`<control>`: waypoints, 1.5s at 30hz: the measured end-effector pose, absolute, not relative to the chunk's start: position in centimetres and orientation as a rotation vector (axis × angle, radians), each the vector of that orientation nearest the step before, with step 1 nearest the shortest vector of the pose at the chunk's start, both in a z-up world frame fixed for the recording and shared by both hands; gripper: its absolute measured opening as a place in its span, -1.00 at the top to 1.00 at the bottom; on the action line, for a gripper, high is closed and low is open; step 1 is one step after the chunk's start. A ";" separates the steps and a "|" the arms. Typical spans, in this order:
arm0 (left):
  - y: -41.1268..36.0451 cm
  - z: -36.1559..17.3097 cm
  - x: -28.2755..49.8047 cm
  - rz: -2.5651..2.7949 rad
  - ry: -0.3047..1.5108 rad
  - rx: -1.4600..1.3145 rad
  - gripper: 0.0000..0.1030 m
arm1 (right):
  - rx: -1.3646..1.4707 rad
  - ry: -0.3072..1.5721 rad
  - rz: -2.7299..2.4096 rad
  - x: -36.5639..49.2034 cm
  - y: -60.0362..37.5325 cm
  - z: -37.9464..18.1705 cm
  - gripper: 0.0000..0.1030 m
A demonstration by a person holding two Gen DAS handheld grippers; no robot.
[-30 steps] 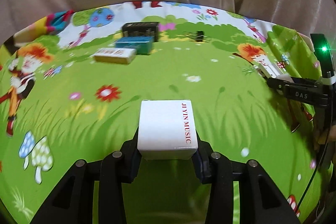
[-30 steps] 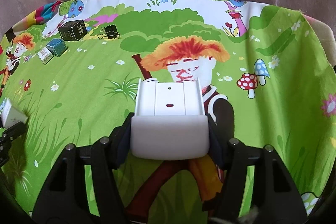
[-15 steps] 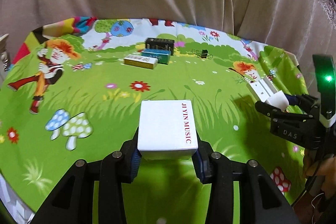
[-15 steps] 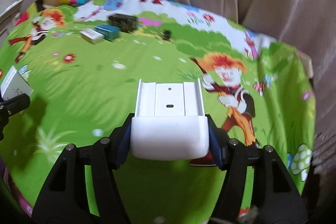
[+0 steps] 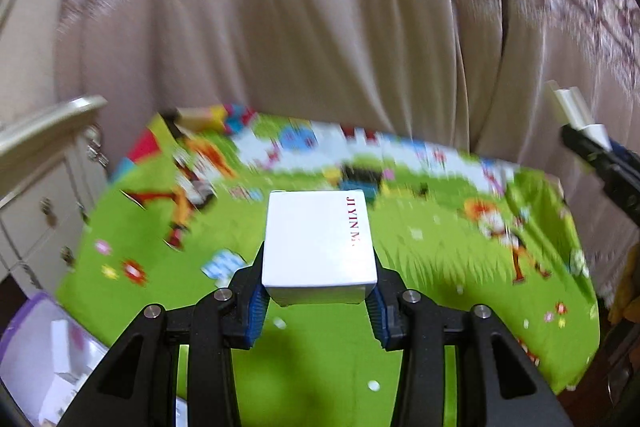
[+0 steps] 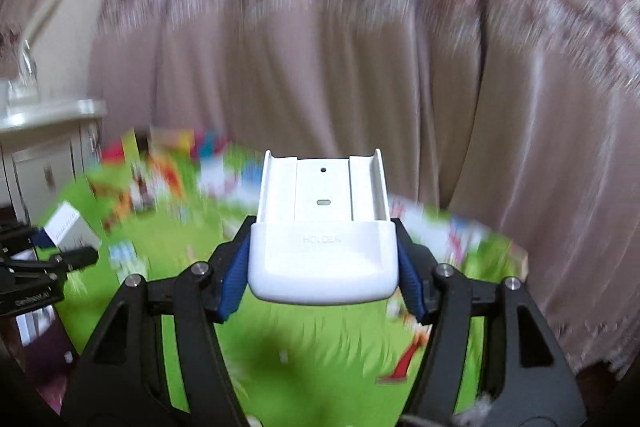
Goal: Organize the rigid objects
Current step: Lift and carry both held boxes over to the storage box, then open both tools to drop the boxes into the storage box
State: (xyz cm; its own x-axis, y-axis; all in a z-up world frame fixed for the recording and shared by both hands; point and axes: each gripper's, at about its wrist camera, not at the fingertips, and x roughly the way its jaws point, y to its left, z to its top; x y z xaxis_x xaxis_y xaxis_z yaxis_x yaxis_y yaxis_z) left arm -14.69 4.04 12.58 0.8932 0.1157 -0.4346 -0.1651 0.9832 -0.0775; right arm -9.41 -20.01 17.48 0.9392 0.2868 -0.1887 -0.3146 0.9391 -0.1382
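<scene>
My left gripper (image 5: 318, 301) is shut on a white box (image 5: 318, 239) with red lettering along one edge, held well above the green cartoon cloth (image 5: 440, 267). My right gripper (image 6: 323, 277) is shut on a white plastic holder (image 6: 323, 227), a flat tray marked HOLDER, also lifted off the cloth. In the left wrist view the holder (image 5: 576, 115) shows at the far right edge. In the right wrist view the white box (image 6: 70, 229) shows at the left, in the other gripper. Dark and teal boxes (image 5: 360, 183) lie blurred at the cloth's far side.
A beige curtain (image 5: 320, 47) hangs behind the table. A white cabinet (image 5: 36, 187) with drawers stands at the left. A purple-rimmed bin (image 5: 44, 359) holding white items sits below the cloth's near left corner. The cloth's right edge (image 5: 580, 287) drops off.
Both grippers have risen and tipped up, each keeping its object. The cloth has dropped lower and smaller in both views, more curtain shows, and the cabinet and bin have come into view.
</scene>
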 end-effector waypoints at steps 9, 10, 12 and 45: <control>6.3 18.0 -22.1 0.268 0.128 -0.090 0.17 | -0.140 -0.173 0.299 -17.3 -18.7 22.5 -0.30; 6.5 18.4 -22.6 0.277 0.118 -0.083 0.17 | -0.144 -0.184 0.309 -17.8 -18.3 22.7 -0.30; 6.8 18.9 -23.4 0.295 0.103 -0.073 0.17 | -0.153 -0.195 0.342 -18.5 -17.4 23.1 -0.30; 26.7 2.5 -32.5 0.869 0.721 -0.473 -0.74 | -0.547 0.690 1.399 -21.9 11.7 5.6 -0.40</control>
State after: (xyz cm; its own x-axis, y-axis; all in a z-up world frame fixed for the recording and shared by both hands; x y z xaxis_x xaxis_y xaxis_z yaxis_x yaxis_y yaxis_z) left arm -32.50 26.65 2.51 0.4379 0.5175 -0.7352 -0.8182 0.5682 -0.0874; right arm -21.89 11.73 5.63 0.0369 0.6940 -0.7190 -0.9929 0.1066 0.0519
